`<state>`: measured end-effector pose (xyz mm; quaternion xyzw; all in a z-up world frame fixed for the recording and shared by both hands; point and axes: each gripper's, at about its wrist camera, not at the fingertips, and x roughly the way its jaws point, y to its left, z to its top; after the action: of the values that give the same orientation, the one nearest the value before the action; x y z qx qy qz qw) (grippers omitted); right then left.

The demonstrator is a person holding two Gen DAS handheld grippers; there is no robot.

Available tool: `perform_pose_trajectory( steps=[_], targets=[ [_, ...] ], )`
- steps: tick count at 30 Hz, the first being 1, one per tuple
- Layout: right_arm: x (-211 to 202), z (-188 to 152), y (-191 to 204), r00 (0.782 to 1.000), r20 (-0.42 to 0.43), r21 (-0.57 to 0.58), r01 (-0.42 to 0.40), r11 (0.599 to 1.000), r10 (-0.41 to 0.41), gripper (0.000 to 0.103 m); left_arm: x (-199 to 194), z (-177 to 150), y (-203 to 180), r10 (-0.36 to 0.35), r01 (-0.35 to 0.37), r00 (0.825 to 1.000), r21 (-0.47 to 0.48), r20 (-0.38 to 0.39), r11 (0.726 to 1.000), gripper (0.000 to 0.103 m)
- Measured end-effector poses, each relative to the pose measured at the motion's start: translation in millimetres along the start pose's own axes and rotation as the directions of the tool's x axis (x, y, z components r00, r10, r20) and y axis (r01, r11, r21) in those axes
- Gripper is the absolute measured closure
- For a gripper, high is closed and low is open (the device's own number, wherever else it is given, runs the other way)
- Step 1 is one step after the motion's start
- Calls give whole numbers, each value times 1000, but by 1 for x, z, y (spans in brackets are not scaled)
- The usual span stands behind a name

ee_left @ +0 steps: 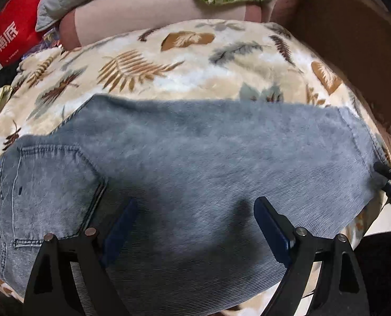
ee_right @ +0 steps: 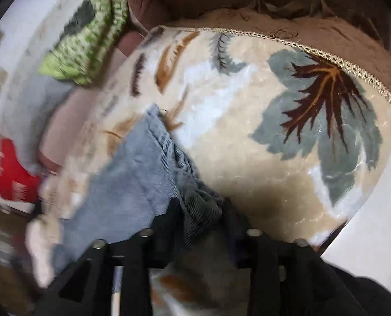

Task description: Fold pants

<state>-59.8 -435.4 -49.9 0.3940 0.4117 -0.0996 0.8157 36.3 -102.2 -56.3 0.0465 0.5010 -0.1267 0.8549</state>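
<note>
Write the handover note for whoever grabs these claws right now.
Left claw: open, hovering over the middle of the pants, holding nothing.
Right claw: shut on the bunched hem end of the pants.
Pants: light blue, lying across the leaf-print blanket, back pocket toward the left, legs apparently stacked.
Done: pants seem laid out with one leg over the other.
Left: likely carry the hem end over toward the waist, then smooth the fold.
</note>
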Motion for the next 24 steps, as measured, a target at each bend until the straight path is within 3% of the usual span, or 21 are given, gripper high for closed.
perform_pose_trajectory(
  steps=[1, 2, 6, 8, 10, 15, 17, 18, 19, 20, 21, 22, 24],
  targets=[
    [-4, 0, -3, 1000, 13, 11, -29, 1000, 29, 32, -6, 3, -5, -10, 10, 999, -6, 31, 1000, 13],
    [-5, 0, -6, 999, 27, 21, -36, 999, 35, 27, -12, 7, -11, -28, 28, 998, -5, 53, 1000, 13],
    [-1, 1, -20, 993, 17, 106, -121, 987, 120, 27, -11, 19, -46, -58, 56, 995, 25, 84, 998, 13],
    [0, 1, -23, 988, 11, 139, -154, 978, 154, 27, 12, 23, -62, -49, 48, 999, 39, 24, 998, 13],
    [-1, 0, -24, 987, 12, 142, -158, 977, 158, 27, 46, 22, -79, 40, -31, 995, 98, -91, 995, 12],
    [2, 2, -17, 992, -4, 79, -126, 989, 126, 27, 21, 28, -88, 57, -57, 998, 122, 7, 991, 11],
    [1, 3, -16, 993, -7, 73, -116, 991, 117, 27, 14, 29, -90, 123, -132, 990, 154, 63, 979, 11],
    [1, 3, -17, 994, -6, 68, -112, 991, 113, 28, 20, 28, -91, 147, -153, 988, 168, 46, 974, 11],
    [2, 3, -16, 995, -6, 60, -102, 993, 102, 30, 36, 25, -92, 163, -154, 986, 200, -26, 967, 11],
    [3, 3, -12, 997, -9, 41, -76, 996, 76, 40, 49, 22, -93, 171, -152, 983, 224, -67, 963, 10],
    [4, 3, -11, 998, -15, 22, -53, 998, 54, 53, 48, 20, -91, 168, -158, 985, 213, -30, 964, 4],
    [6, 4, -8, 999, -30, 5, -34, 999, 34, 76, 47, 19, -89, 180, -172, 983, 205, -22, 964, 3],
    [7, 7, -2, 999, -41, -18, -22, 1000, 21, 78, 47, 20, -89, 176, -168, 984, 203, -25, 965, 3]
  ],
)
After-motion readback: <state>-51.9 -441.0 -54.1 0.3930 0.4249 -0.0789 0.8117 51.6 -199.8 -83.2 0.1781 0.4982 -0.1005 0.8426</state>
